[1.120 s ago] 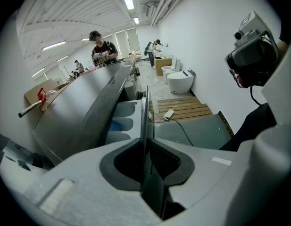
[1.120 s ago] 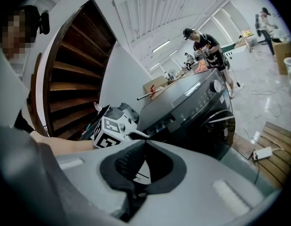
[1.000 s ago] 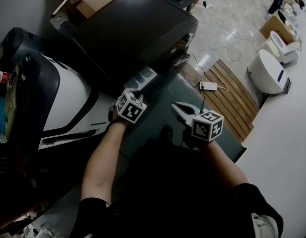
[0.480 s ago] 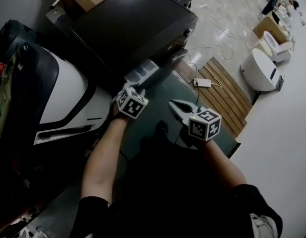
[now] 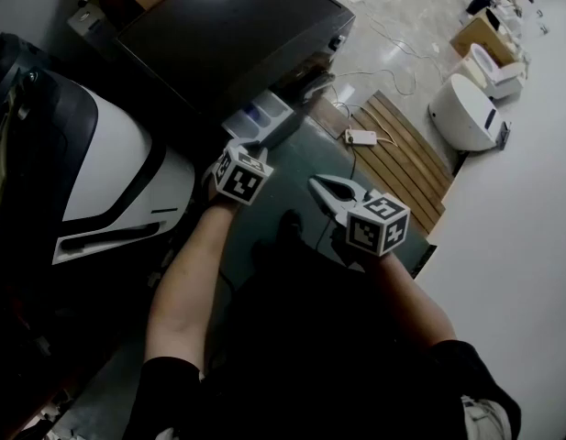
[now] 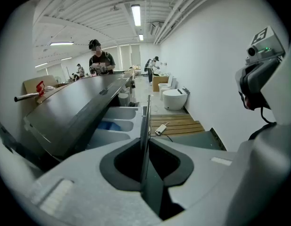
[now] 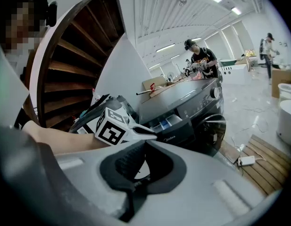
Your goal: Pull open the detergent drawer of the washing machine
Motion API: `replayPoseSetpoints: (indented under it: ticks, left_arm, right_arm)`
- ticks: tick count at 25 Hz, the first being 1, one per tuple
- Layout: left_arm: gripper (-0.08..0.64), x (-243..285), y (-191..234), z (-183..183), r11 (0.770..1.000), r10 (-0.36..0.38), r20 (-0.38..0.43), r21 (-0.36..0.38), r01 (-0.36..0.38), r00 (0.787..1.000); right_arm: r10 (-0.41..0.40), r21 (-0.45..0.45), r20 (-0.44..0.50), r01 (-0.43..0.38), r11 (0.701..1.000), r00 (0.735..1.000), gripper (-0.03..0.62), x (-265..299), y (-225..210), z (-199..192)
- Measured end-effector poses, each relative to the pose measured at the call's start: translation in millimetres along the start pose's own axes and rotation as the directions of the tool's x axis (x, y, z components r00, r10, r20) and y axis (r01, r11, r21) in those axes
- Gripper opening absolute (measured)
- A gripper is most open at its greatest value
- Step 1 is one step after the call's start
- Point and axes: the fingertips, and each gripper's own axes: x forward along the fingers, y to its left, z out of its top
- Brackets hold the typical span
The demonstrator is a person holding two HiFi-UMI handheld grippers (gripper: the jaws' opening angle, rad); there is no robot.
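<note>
The dark washing machine (image 5: 227, 35) stands at the top of the head view. Its pale detergent drawer (image 5: 264, 117) is pulled out toward me, blue insert showing. My left gripper (image 5: 249, 147) sits at the drawer's front. In the left gripper view the jaws (image 6: 145, 145) have just been closing and pinch the thin front panel (image 6: 145, 119), with the drawer compartments (image 6: 110, 126) to its left. My right gripper (image 5: 321, 187) hovers apart to the right, shut on nothing. Its own view (image 7: 144, 143) shows the left gripper (image 7: 150, 136) at the drawer (image 7: 166, 121).
A white and black moulded body (image 5: 108, 181) lies left of the machine. A wooden slatted platform (image 5: 402, 154) with a white power adapter (image 5: 360, 137) is at the right, white toilets (image 5: 466, 113) beyond. A dark green mat (image 5: 301, 168) covers the floor below the grippers. People stand far back.
The drawer has slid further out of the machine with the left gripper at its front. The right gripper has drifted slightly left and stayed shut.
</note>
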Motion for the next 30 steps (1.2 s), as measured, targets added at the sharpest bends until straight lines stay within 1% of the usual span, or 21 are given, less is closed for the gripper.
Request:
replayPoseSetpoints:
  ticks: [4, 7, 11, 13, 15, 19, 23, 30]
  left_arm:
    - [0.055, -2.3, -5.7, -1.6, 1.000, 0.005, 0.004, -0.005, -0.005, 1.000]
    - [0.058, -4.5, -10.2, -1.8, 1.000, -0.006, -0.002, -0.022, 0.006, 1.000]
    - [0.057, -3.9, -21.1, -1.6, 0.999, -0.025, -0.026, -0.046, 0.024, 0.999]
    - [0.057, -3.5, -34.6, 1.6, 0.997, -0.055, -0.032, -0.049, 0.053, 0.998]
    - [0.057, -2.2, -47.5, 3.5, 0.997, -0.063, -0.029, -0.047, 0.061, 0.998]
    - [0.060, 0.4, -48.8, 4.4, 0.999, -0.005, -0.035, -0.053, 0.003, 0.999]
    - [0.060, 0.6, -50.3, 3.8, 0.997, 0.007, -0.049, -0.073, -0.011, 0.999]
    - [0.066, -1.3, -49.6, 5.9, 0.992, 0.073, -0.050, -0.097, -0.078, 0.996]
  right_arm:
    - [-0.012, -0.009, -0.007, 0.012, 1.000, 1.000, 0.003, -13.5, 7.3, -8.4]
    - [-0.021, -0.004, 0.002, 0.021, 1.000, 1.000, 0.003, -23.4, 6.6, -6.5]
    - [-0.007, -0.016, 0.008, 0.007, 1.000, 1.000, 0.003, -33.3, -0.8, -1.0]
    - [0.006, -0.003, 0.009, -0.005, 1.000, 1.000, 0.003, -34.8, -6.8, 3.9]
    - [0.026, -0.008, -0.003, -0.026, 1.000, 1.000, 0.003, -34.4, -15.0, 5.1]
    - [0.075, -0.013, -0.012, -0.075, 0.997, 0.997, 0.003, -30.9, -21.7, 15.4]
    - [0.100, -0.031, -0.042, -0.102, 0.994, 0.994, 0.003, -31.3, -27.6, 13.9]
    - [0.131, -0.042, -0.043, -0.133, 0.990, 0.990, 0.003, -36.5, -33.7, 27.4]
